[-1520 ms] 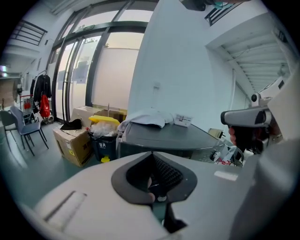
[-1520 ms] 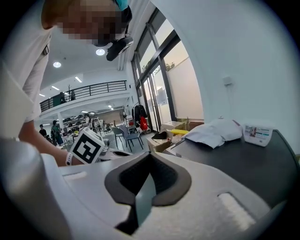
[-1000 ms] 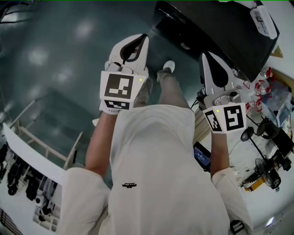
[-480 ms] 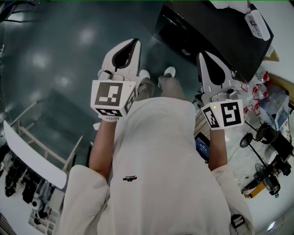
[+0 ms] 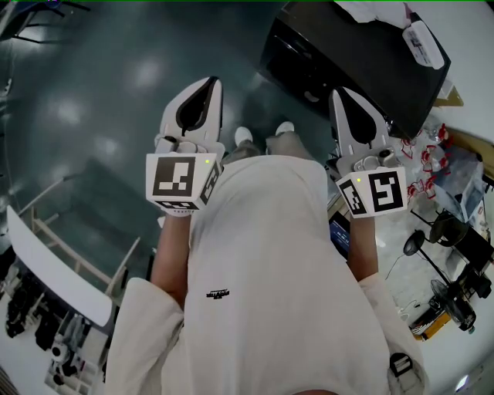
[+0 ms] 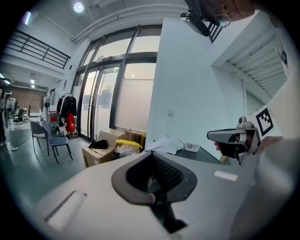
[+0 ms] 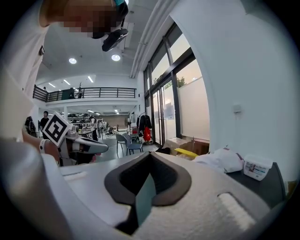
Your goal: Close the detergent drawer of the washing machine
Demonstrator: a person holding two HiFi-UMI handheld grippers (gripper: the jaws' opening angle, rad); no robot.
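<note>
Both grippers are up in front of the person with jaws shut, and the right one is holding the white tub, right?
Not quite. The right gripper holds nothing: the right gripper view shows its jaws shut on empty air, with the white tub sitting apart on the dark tabletop. Otherwise yes: both grippers are up, the left gripper shut too.

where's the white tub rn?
Head view, top right: the white tub sits on the dark tabletop beside a white cloth, ahead of the right tongs.
</note>
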